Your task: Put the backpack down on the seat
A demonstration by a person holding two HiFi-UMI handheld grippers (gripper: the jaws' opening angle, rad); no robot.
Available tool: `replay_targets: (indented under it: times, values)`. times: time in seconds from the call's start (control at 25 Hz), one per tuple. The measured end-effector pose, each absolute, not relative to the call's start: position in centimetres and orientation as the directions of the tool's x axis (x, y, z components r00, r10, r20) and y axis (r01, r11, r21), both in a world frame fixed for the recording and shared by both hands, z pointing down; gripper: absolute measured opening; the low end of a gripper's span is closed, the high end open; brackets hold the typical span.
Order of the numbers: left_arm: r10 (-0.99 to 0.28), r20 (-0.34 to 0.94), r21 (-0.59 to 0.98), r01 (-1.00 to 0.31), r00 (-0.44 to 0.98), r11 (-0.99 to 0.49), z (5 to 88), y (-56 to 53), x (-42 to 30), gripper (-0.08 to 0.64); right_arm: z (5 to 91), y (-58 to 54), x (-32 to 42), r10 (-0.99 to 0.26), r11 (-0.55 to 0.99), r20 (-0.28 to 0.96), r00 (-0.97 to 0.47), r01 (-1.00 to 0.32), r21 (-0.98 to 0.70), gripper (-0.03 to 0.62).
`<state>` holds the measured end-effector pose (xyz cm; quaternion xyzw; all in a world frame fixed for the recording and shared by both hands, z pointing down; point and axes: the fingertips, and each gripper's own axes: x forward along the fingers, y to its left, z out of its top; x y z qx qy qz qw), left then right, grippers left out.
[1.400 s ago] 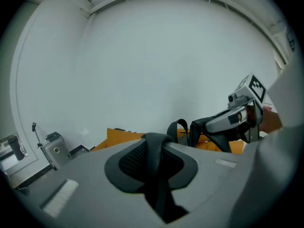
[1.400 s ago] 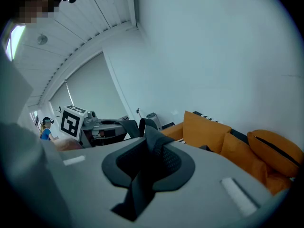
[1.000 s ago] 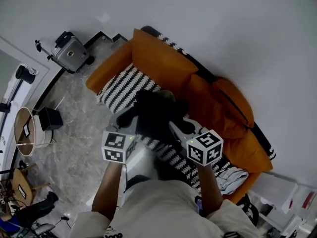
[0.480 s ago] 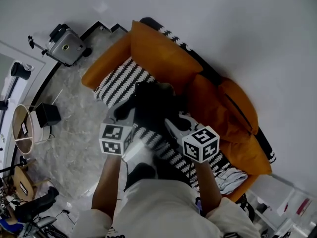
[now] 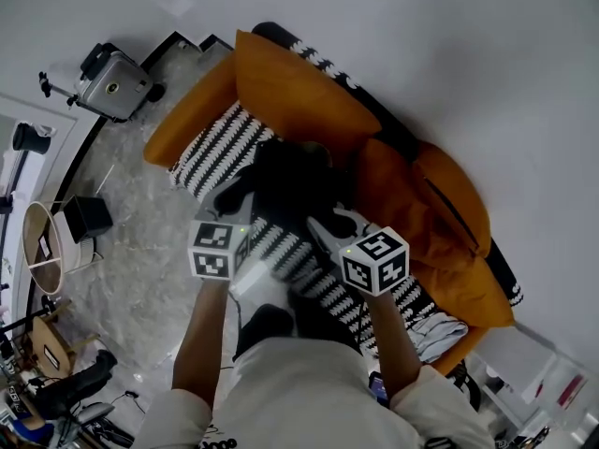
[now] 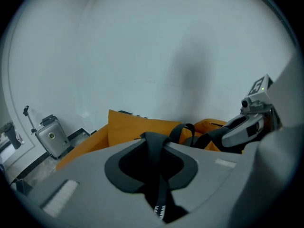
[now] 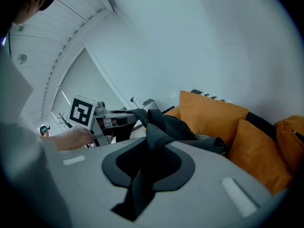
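- The backpack (image 5: 292, 187), black, is seen in the head view suspended between the two grippers, over the striped seat (image 5: 223, 150) of an orange sofa (image 5: 192, 110).
- The backpack is placed in front of the orange back cushions (image 5: 298, 92); whether its base touches the seat cannot be determined.
- The left gripper (image 6: 159, 167) is found with its jaws drawn to a narrow gap and clamped on a black strap (image 6: 154, 144) of the backpack, which runs up from between them.
- The right gripper (image 7: 145, 172) is likewise found with its jaws narrow and closed on a black strap (image 7: 153, 139), whose loose end hangs below them.
- Both grippers are pointed downward toward the sofa, with the marker cubes nearest the person.
- The right gripper is recorded at the right edge of the left gripper view; the left gripper and its hand (image 7: 71, 139) are recorded at the left of the right gripper view.
- A silver suitcase (image 5: 110, 82) is noted on the floor beside the sofa's arm, well apart from the backpack.
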<state>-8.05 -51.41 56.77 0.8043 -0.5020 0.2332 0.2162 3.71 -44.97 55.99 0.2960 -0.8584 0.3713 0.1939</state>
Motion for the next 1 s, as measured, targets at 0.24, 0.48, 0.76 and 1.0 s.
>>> replay_targets:
  times: [0.24, 0.48, 0.76, 1.0]
  values:
    - [-0.694, 0.613, 0.124, -0.914, 0.377, -0.387, 58.7, -53.3, -7.5, 0.052, 57.4, -46.7, 4.6, -0.366, 0.539, 0.552, -0.749, -0.654, -0.53, 0.049]
    - [-0.69, 0.615, 0.137, -0.913, 0.382, -0.383, 60.2, -55.3, -6.5, 0.052, 58.8, -48.6, 5.7, -0.379, 0.526, 0.548, -0.745, -0.661, -0.535, 0.052]
    - [-0.685, 0.611, 0.155, -0.909, 0.396, -0.388, 61.7, -57.4, -5.4, 0.057, 60.4, -50.3, 6.9, -0.403, 0.509, 0.555, -0.727, -0.683, -0.524, 0.057]
    - [-0.688, 0.62, 0.16, -0.92, 0.377, -0.359, 63.9, -58.3, -5.5, 0.066, 62.0, -51.4, 7.7, -0.42, 0.482, 0.571, -0.706, -0.706, -0.519, 0.092]
